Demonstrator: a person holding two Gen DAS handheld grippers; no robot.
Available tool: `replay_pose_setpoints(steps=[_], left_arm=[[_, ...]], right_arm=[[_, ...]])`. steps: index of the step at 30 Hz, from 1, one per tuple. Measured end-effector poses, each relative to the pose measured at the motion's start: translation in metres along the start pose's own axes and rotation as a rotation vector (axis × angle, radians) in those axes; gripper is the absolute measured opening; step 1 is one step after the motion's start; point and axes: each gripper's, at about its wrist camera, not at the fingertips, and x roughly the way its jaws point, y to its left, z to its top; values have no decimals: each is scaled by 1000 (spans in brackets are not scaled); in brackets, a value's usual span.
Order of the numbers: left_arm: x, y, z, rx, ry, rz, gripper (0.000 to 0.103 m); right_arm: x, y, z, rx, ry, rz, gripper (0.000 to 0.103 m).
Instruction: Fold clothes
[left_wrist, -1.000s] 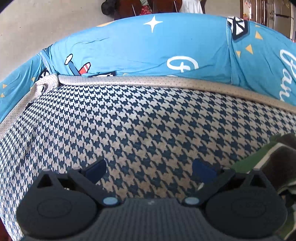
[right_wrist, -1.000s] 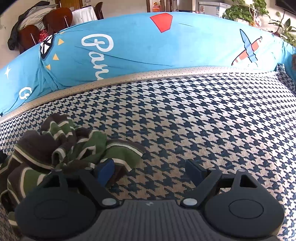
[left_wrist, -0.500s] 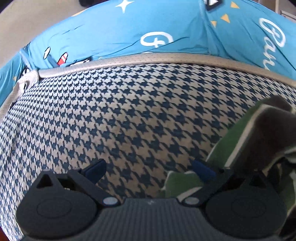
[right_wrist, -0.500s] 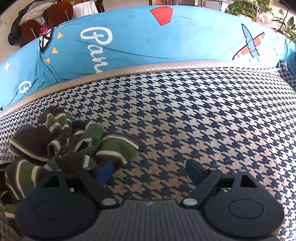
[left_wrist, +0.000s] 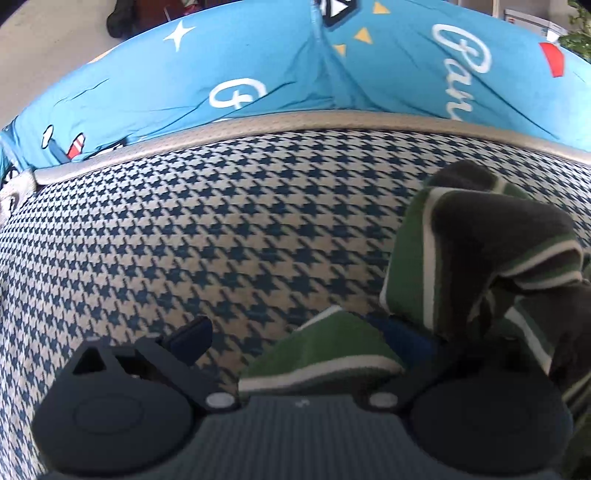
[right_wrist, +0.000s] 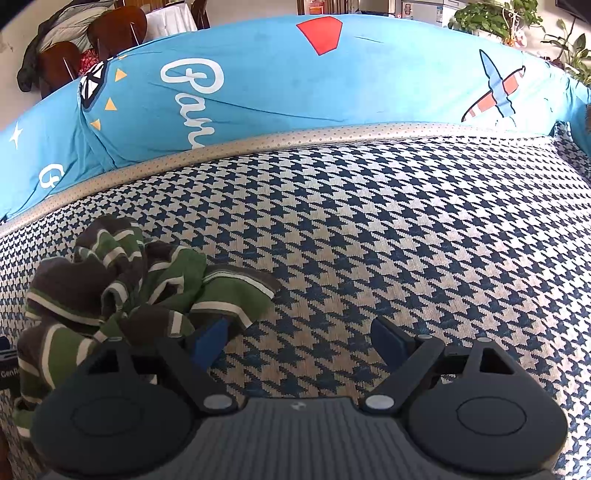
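Note:
A crumpled garment (right_wrist: 122, 288) with green, brown and white stripes lies on the houndstooth sofa seat (right_wrist: 369, 240). In the right wrist view it sits at the lower left. My right gripper (right_wrist: 299, 339) stands open over bare seat, its left finger (right_wrist: 210, 339) at the garment's near edge. In the left wrist view the garment (left_wrist: 480, 251) fills the right side. A green flap (left_wrist: 325, 350) of it reaches in between the jaws of my open left gripper (left_wrist: 299, 338). The flap partly covers the right finger, and the left finger (left_wrist: 192, 338) is over bare seat.
A long blue cushion (right_wrist: 277, 85) with white lettering and plane prints runs along the back of the seat, behind a beige piped edge (right_wrist: 295, 138). Wooden chairs (right_wrist: 110, 29) and potted plants (right_wrist: 498, 18) stand beyond it.
The left gripper has moved right and a little down to the garment, whose flap now lies between its fingers. The right gripper has stayed still and open.

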Motion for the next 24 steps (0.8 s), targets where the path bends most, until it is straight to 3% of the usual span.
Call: replay_pose_setpoints(steps=[5, 11, 24], left_arm=[[-11, -7, -2, -6, 17, -66, 102], [-37, -43, -3, 19, 11, -120, 102], [-86, -116, -10, 89, -31, -174, 102]], right_arm=[[-2, -2, -1, 2, -3, -6, 86], [-7, -6, -2, 7, -9, -8, 86], [-19, -31, -1, 52, -30, 20, 86]])
